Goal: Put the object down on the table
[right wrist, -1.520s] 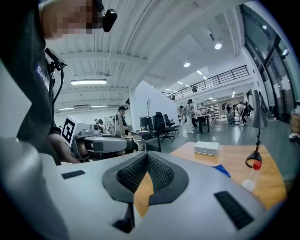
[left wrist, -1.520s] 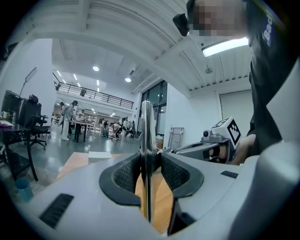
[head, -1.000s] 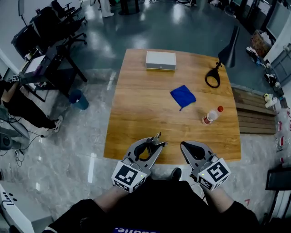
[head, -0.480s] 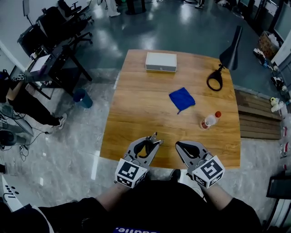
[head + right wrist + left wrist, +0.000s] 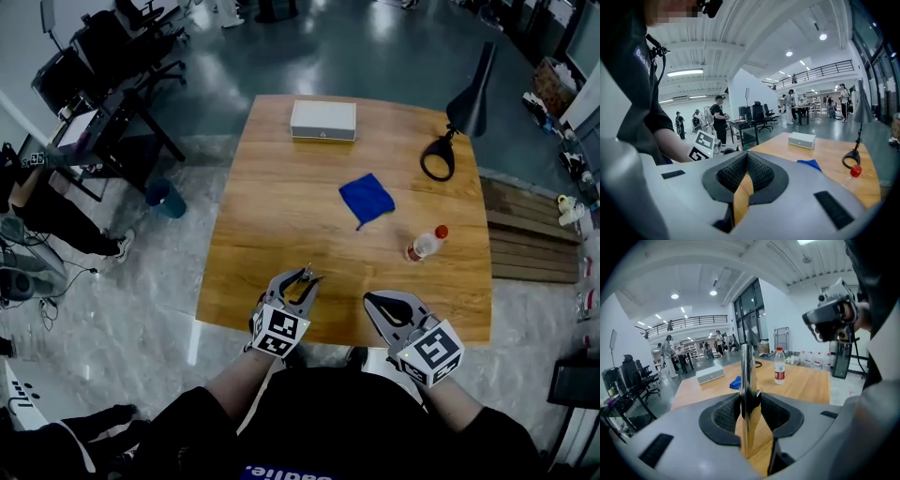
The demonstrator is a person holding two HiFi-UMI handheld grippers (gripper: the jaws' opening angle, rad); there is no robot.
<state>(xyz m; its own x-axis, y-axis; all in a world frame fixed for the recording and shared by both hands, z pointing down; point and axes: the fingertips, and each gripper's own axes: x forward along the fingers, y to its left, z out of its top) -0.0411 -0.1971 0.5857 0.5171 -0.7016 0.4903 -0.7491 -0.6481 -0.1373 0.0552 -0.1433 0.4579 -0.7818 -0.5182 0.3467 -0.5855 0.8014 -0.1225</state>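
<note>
The left gripper (image 5: 305, 278) is at the near edge of the wooden table (image 5: 272, 225), left of the middle. Its jaws are clamped on a thin, shiny metal piece (image 5: 747, 376). In the left gripper view the piece stands upright between the two black pads and sticks out past their tips, with the wood of the table behind it. Whether its end touches the table cannot be told.

The right gripper (image 5: 376, 300) is just beside it at the same near edge, right of the middle. Its jaws are closed together with nothing between them, and only the table shows through the gap under the pads.

A white box (image 5: 323, 120) lies flat at the far edge, near the middle. A blue cloth (image 5: 367, 198) lies crumpled around the centre of the table. A clear bottle (image 5: 424, 244) with a red cap lies on its side toward the right edge, near the cloth but apart from it. A black lamp (image 5: 439, 161) stands at the far right corner, with its shade reaching out past the table's edge. Black office chairs (image 5: 103, 56) and desks stand on the floor beyond the far left corner.
</note>
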